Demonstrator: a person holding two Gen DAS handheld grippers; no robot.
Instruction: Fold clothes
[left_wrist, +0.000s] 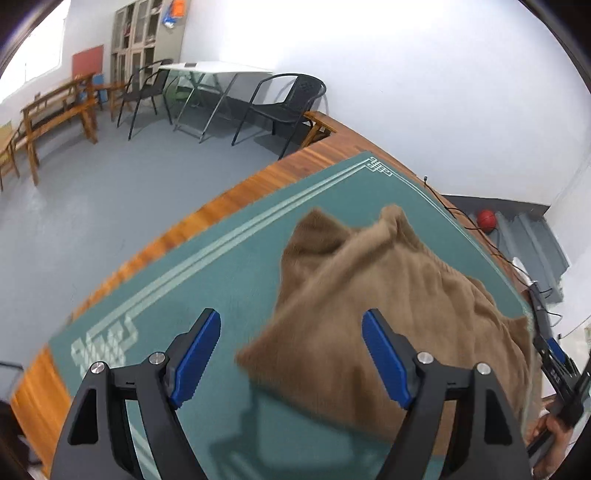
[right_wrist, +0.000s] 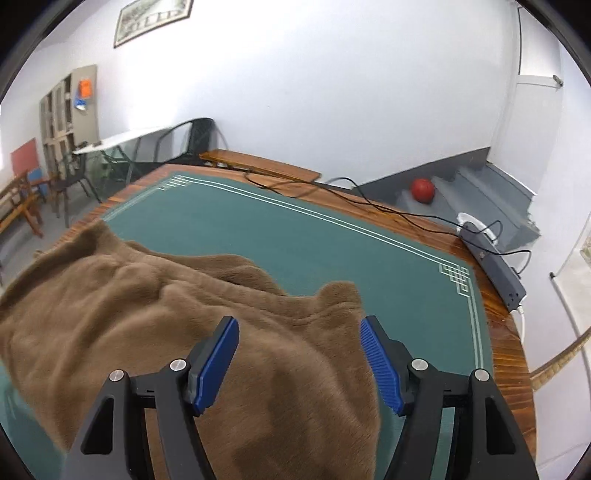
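Observation:
A brown fleecy garment (left_wrist: 391, 306) lies rumpled on the green table mat (left_wrist: 207, 280). My left gripper (left_wrist: 291, 354) is open above the garment's near left corner, blue pads wide apart, holding nothing. In the right wrist view the same garment (right_wrist: 155, 325) spreads from the left edge to the middle of the mat (right_wrist: 314, 243). Over the garment's right end my right gripper (right_wrist: 299, 358) hangs open, with cloth showing below the gap between its fingers. The right gripper (left_wrist: 554, 354) also shows at the far right of the left wrist view, held by a hand (left_wrist: 550, 435).
The mat covers a wooden table (right_wrist: 506, 332). A grey power strip (right_wrist: 495, 266) with black cables (right_wrist: 332, 195) lies along the table's far right edge. Black chairs (left_wrist: 284, 107), a white folding table (left_wrist: 214, 68), wooden benches (left_wrist: 55, 114) and a red ball (right_wrist: 422, 190) stand beyond on the grey floor.

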